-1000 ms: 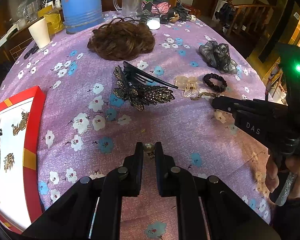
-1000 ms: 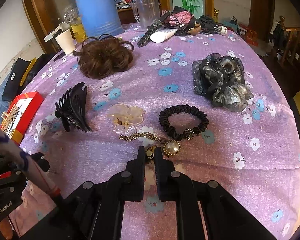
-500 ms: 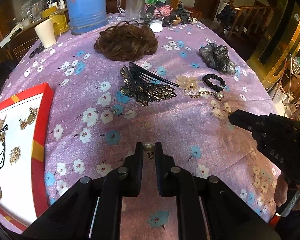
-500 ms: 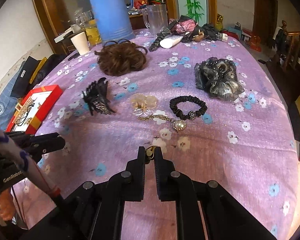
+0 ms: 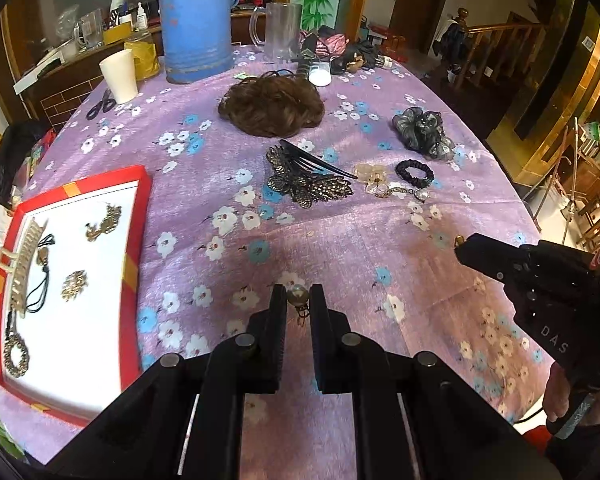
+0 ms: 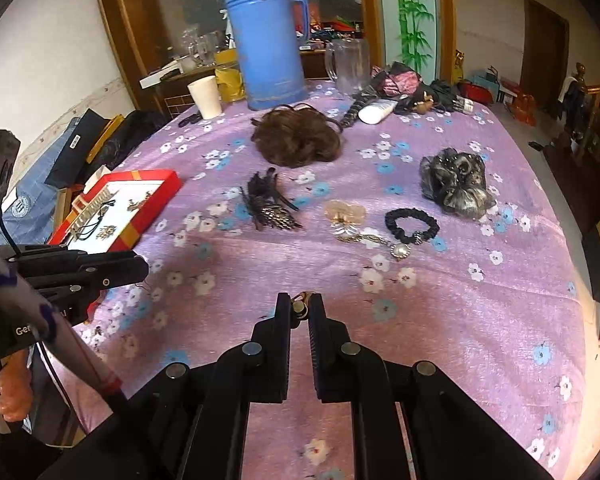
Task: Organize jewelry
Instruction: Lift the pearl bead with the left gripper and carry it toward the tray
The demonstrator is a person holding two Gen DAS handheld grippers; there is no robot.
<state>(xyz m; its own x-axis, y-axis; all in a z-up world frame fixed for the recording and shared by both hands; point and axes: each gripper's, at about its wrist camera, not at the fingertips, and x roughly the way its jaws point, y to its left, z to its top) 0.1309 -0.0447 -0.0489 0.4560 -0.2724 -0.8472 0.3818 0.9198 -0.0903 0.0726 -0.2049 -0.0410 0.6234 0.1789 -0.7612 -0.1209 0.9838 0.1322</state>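
Observation:
My left gripper is shut on a small pearl earring held above the purple cloth. My right gripper is shut on a small gold earring; it also shows in the left wrist view. The red-rimmed white jewelry tray lies at the left with several pieces in it; it also shows in the right wrist view. A rhinestone hair claw, a clear flower clip, a pearl chain and a black scrunchie lie mid-table.
A brown hairpiece, a grey scrunchie, a blue thermos, a glass mug, a white cup and scissors stand at the far side. The table edge drops off at the right.
Both grippers have pulled back and up from the table, each still holding its earring. The right gripper has moved away from the pearl chain.

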